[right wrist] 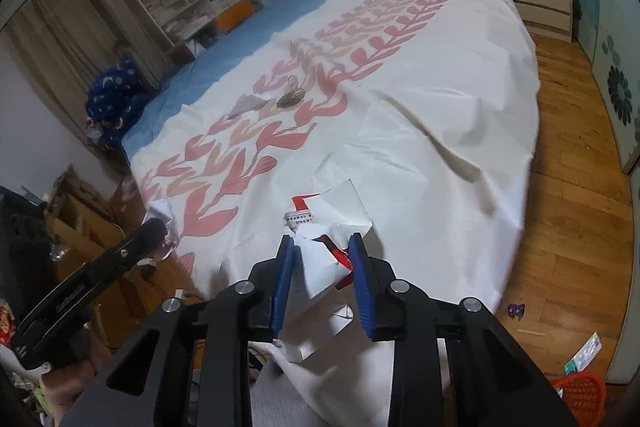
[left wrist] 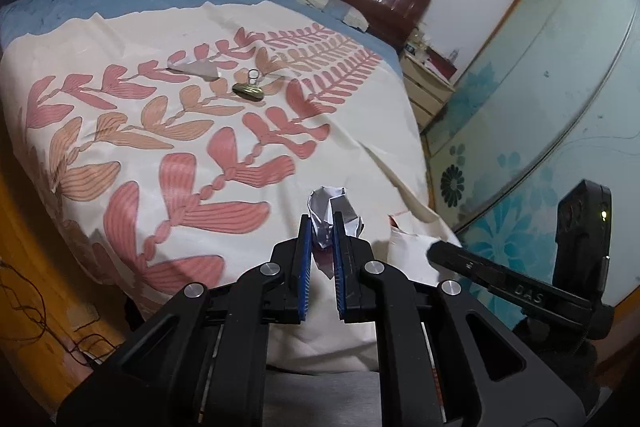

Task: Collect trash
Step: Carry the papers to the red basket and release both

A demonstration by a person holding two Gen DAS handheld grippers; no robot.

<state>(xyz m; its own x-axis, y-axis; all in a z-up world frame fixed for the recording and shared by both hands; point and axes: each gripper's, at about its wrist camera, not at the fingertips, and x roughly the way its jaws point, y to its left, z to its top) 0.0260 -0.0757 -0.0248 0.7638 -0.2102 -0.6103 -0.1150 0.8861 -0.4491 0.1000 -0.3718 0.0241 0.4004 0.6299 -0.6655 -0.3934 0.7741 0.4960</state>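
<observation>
Left gripper clamped on crumpled paper ball; right gripper jaws apart around torn white wrapper (pads seemingly not pressing) — pickup step — next: close, lift.

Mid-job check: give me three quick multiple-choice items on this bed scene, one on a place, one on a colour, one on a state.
1. Where does the binder clip lie?
A. on the floor
B. on the patterned bedspread
C. on the nightstand

2. What colour are the pads of the left tool?
A. blue
B. green
C. yellow

3. What is the left tool doing?
A. hanging empty and wide open
B. clamping a pillow
C. pinching a crumpled paper ball

Answers: 1 B, the clip sits among the leaf prints; 2 A, both pad faces show blue; 3 C, the paper is squeezed between the pads.
</observation>
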